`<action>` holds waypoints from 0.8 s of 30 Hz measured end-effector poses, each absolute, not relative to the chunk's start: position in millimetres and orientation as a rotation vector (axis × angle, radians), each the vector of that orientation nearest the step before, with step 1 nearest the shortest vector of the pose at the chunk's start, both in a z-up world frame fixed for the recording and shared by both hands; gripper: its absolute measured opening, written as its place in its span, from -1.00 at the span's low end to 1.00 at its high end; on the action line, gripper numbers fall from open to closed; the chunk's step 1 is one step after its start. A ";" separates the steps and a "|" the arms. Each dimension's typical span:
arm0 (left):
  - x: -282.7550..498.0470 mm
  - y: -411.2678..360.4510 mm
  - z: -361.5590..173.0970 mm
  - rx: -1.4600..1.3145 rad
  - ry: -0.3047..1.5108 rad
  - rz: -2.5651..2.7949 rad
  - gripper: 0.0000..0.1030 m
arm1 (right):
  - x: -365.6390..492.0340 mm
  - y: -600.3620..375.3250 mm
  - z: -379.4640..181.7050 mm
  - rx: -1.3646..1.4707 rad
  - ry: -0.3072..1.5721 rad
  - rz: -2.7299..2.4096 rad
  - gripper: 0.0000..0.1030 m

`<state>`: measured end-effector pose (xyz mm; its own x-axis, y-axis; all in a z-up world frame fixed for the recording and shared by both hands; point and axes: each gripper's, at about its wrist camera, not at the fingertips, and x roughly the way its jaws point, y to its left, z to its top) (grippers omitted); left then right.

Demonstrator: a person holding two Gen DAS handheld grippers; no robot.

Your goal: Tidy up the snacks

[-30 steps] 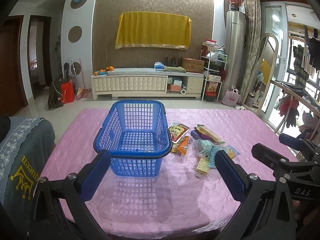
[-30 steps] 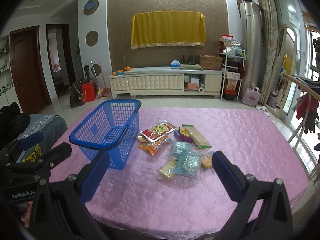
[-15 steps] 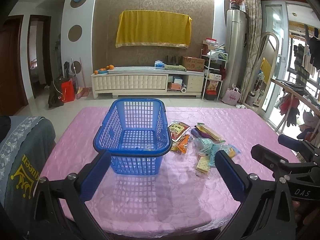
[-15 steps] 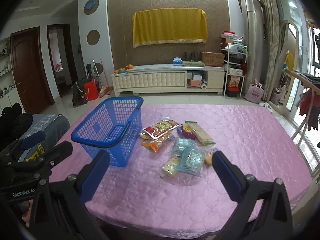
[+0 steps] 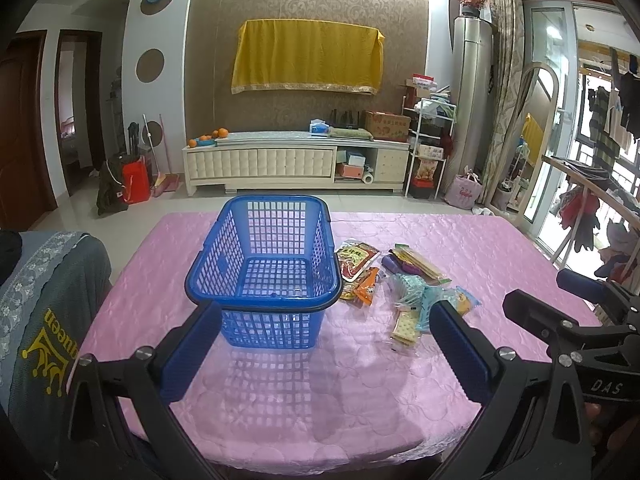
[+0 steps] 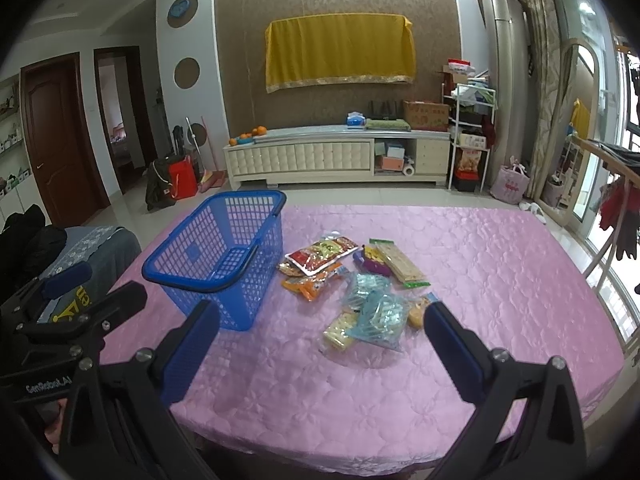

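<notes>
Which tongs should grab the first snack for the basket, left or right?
Right, probably. The right tongs are open and face the snack pile on the pink tablecloth. The left tongs, also open, face the empty blue basket, with the snacks off to their right.

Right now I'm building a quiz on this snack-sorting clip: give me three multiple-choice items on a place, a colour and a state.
1. Where do the snacks lie?
A. in the basket
B. on the table, right of the basket
C. on the floor

2. What colour is the basket?
A. blue
B. green
C. white

3. How are the two tools?
A. both shut on snacks
B. one holds the basket
C. both open, holding nothing

Answers:
1 B, the packets sit on the pink cloth beside the basket.
2 A, its mesh walls are blue.
3 C, the left tool and the right tool both show spread fingers with nothing between.
</notes>
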<state>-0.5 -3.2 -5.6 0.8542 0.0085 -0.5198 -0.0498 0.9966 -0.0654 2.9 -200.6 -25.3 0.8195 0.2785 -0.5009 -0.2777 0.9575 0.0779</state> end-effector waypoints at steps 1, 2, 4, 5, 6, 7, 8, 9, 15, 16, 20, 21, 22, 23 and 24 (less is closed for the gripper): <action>-0.4 -3.4 -5.5 -0.077 0.546 0.032 1.00 | 2.9 -200.3 -25.0 0.000 0.534 0.298 1.00; -0.4 -3.5 -5.7 -0.077 0.546 0.034 1.00 | 2.7 -200.4 -24.8 -0.001 0.535 0.301 1.00; -0.7 -3.2 -5.9 -0.079 0.547 0.034 1.00 | 2.4 -200.0 -24.6 -0.002 0.533 0.302 1.00; -0.6 -3.3 -5.8 -0.078 0.547 0.035 1.00 | 2.4 -200.0 -24.5 -0.002 0.532 0.303 1.00; -0.2 -3.5 -5.6 -0.077 0.547 0.036 1.00 | 2.3 -199.5 -24.6 -0.002 0.532 0.304 1.00; -0.2 -3.5 -5.4 -0.075 0.547 0.037 1.00 | 2.2 -199.6 -24.7 -0.002 0.533 0.305 1.00; 0.0 -3.4 -5.3 -0.075 0.547 0.038 1.00 | 2.2 -199.4 -24.4 -0.002 0.535 0.307 1.00; -0.2 -3.4 -5.4 -0.077 0.548 0.036 1.00 | 2.0 -199.1 -24.1 -0.002 0.536 0.308 1.00; -0.7 -3.5 -4.9 -0.076 0.551 0.038 1.00 | 1.5 -199.7 -24.1 0.001 0.539 0.312 1.00; -0.4 -3.8 -4.7 -0.076 0.551 0.039 1.00 | 1.7 -199.4 -23.9 0.002 0.541 0.313 1.00; -0.1 -4.0 -4.7 -0.074 0.552 0.040 1.00 | 2.1 -200.3 -22.7 0.002 0.545 0.317 1.00; -0.6 -3.8 -4.9 -0.076 0.552 0.039 1.00 | 2.3 -200.4 -22.9 0.000 0.546 0.316 1.00; -0.8 -3.9 -4.7 -0.076 0.550 0.037 1.00 | 2.0 -201.1 -22.7 0.000 0.544 0.317 1.00; -0.4 -3.9 -4.7 -0.075 0.547 0.036 1.00 | 2.4 -200.7 -22.7 -0.001 0.541 0.316 1.00; 0.5 -4.4 -4.4 -0.072 0.547 0.035 1.00 | 2.9 -200.5 -22.6 -0.004 0.538 0.315 1.00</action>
<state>0.5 -4.4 -4.4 0.8534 0.0139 -0.5210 -0.0522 0.9969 -0.0590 2.9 -200.5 -22.6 0.8117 0.2941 -0.5047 -0.2965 0.9519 0.0780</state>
